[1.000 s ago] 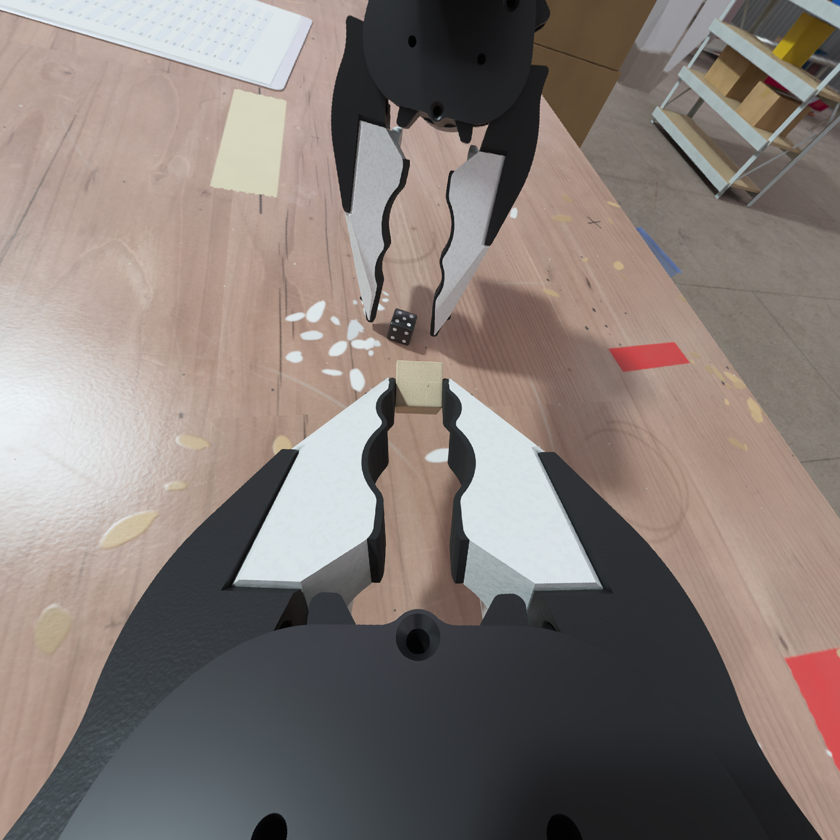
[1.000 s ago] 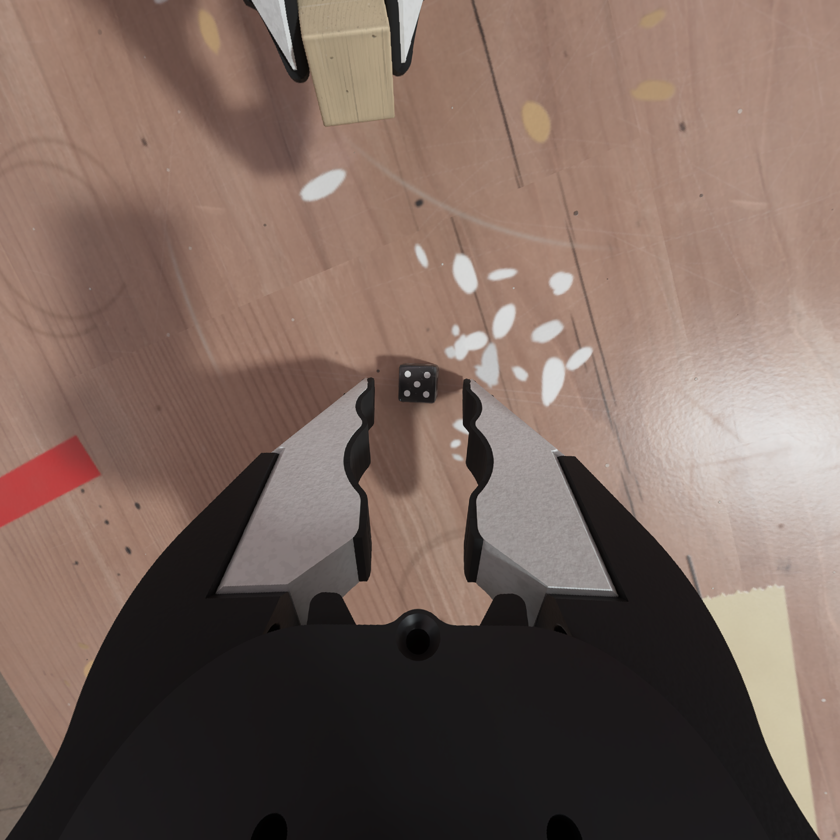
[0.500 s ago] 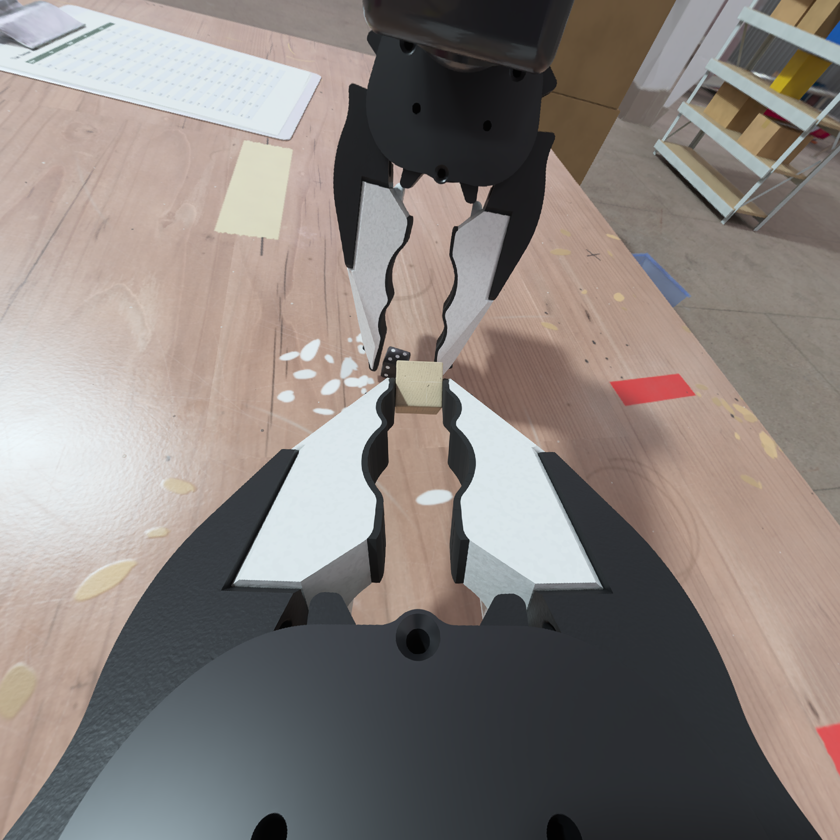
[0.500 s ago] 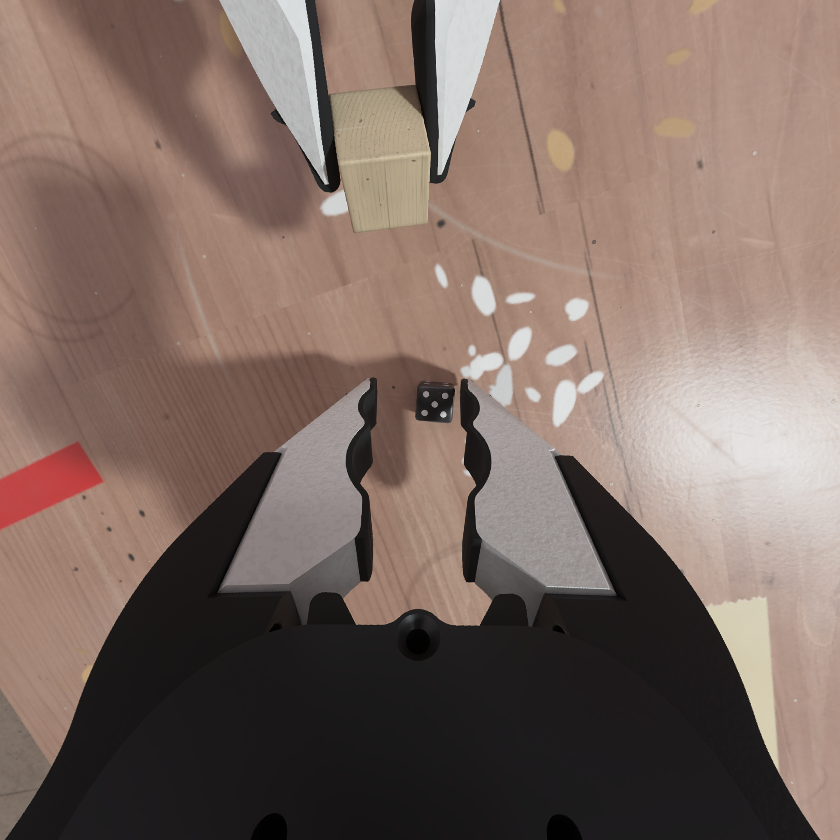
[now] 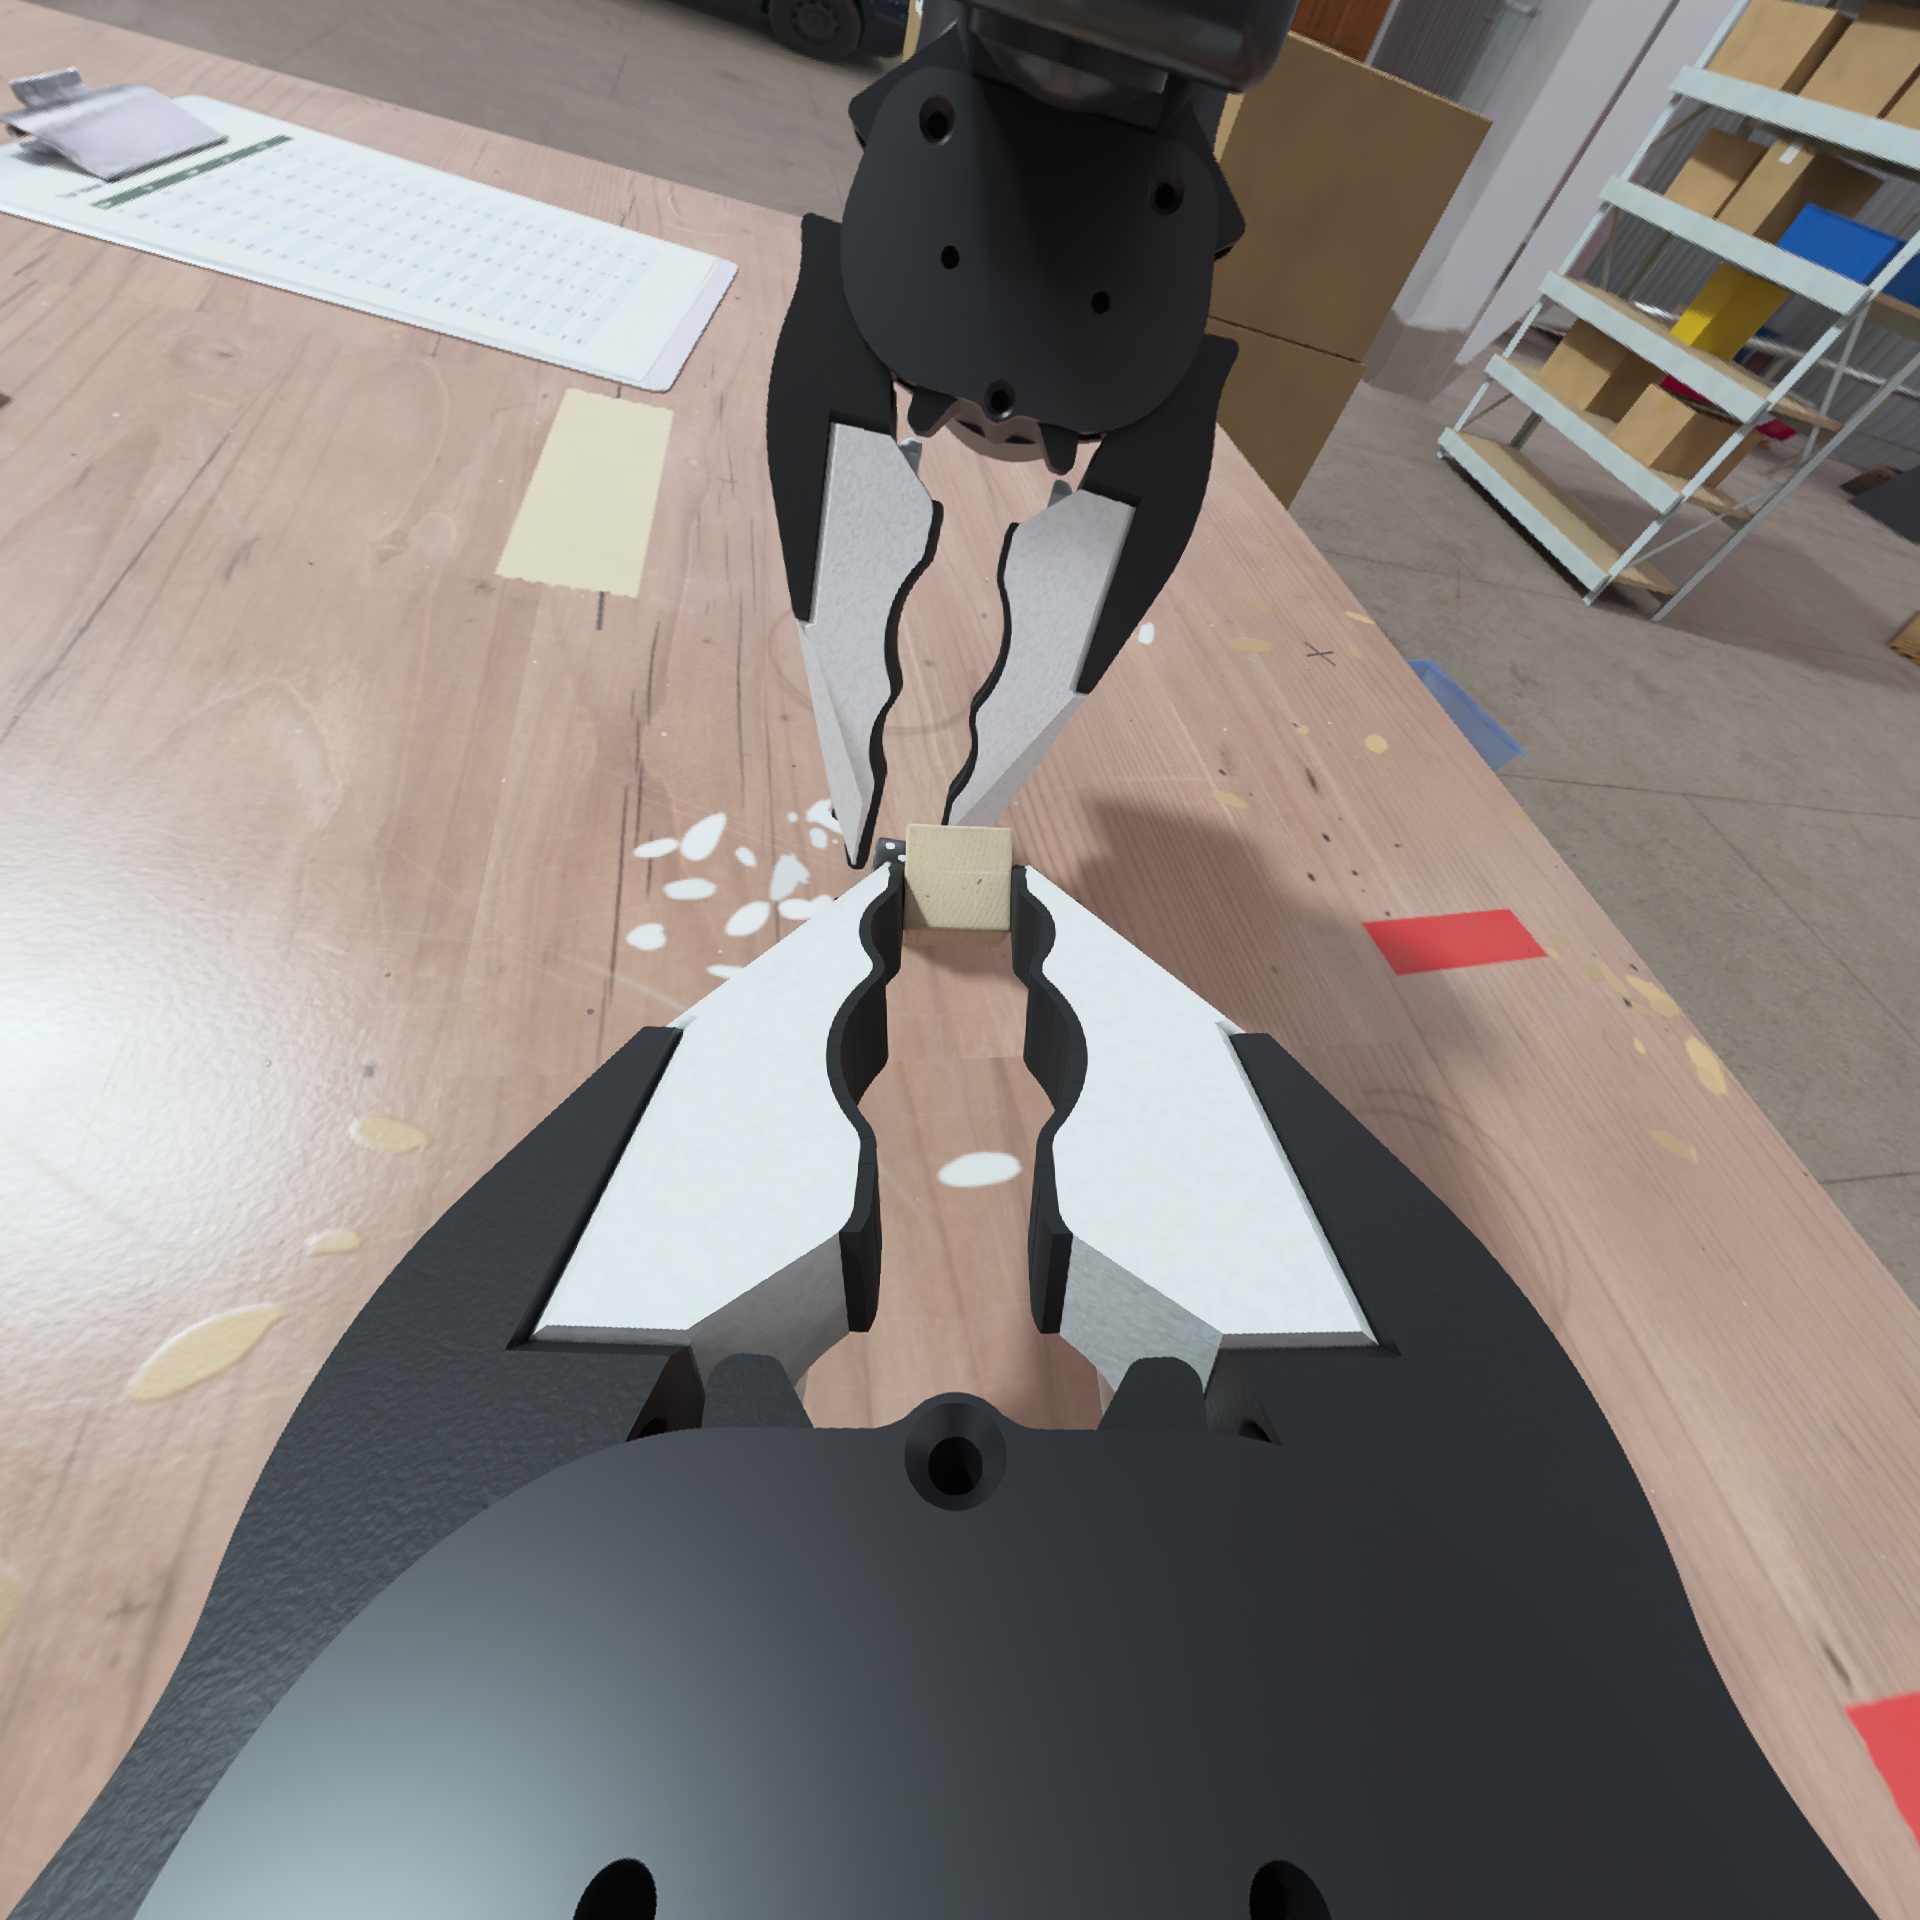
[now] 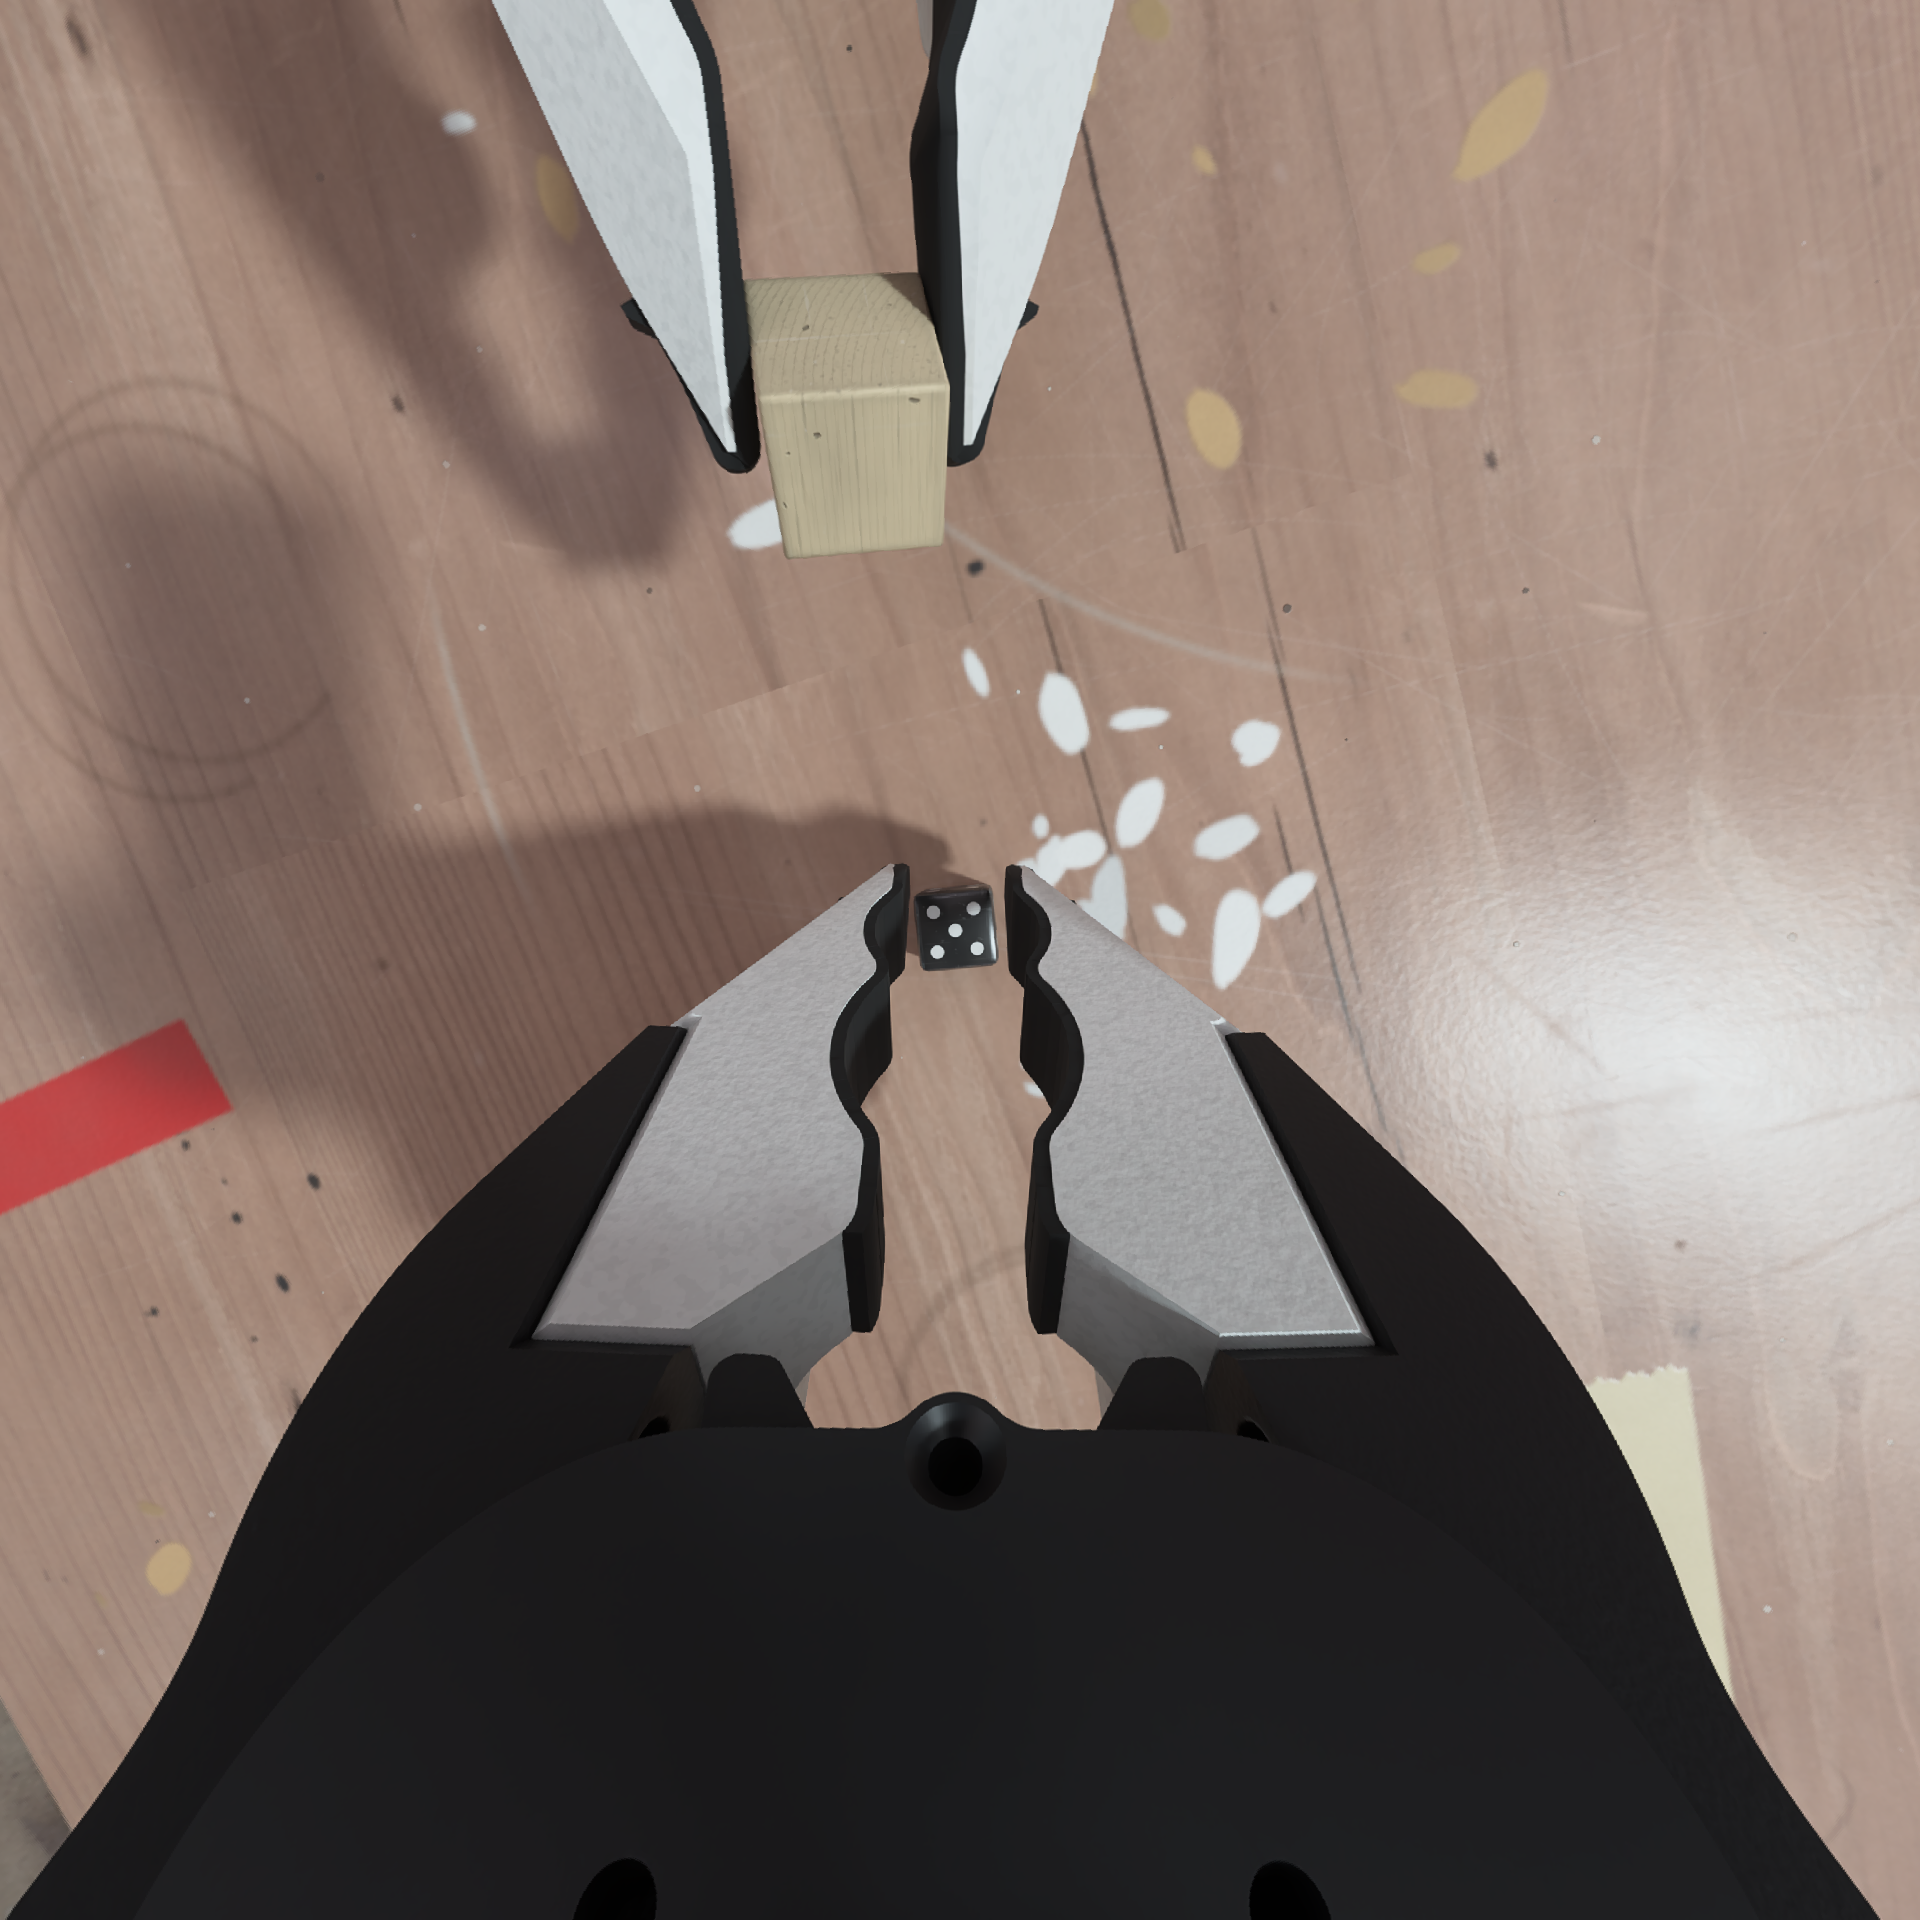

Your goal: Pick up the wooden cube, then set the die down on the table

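Presently, the wooden cube [image 5: 958,885] is being gripped between the clenched jaws of the left gripper [image 5: 957,896], above the table [image 5: 260,779]. Opposite, the black die [image 6: 957,928] is being flanked by the right gripper [image 6: 956,925], its jaws close on either side; actual contact cannot be told.

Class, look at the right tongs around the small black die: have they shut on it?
Not quite. The right tongs flank the small black white-pipped die, with thin gaps visible on both sides.
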Available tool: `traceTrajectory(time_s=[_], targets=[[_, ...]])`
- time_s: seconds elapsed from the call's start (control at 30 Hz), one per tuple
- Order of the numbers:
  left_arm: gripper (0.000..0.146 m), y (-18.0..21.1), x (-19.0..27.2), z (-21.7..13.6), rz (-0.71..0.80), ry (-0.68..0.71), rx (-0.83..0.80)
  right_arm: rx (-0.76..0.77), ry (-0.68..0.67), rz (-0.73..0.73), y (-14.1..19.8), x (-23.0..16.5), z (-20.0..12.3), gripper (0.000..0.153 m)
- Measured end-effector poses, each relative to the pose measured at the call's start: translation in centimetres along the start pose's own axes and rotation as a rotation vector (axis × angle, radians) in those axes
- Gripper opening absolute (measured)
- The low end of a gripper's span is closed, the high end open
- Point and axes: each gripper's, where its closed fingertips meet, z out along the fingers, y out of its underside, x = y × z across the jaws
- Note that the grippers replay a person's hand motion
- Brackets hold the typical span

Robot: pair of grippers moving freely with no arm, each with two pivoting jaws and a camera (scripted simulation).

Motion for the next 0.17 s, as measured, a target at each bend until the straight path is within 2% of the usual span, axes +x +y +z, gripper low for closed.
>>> traceTrajectory(time_s=[0.17], targets=[[0.020, 0.87, -0.68, 0.14, -0.019, -0.034, -0.045, -0.011, -0.009, 0.018, 0.32, 0.09, 0.39, 0.018]])
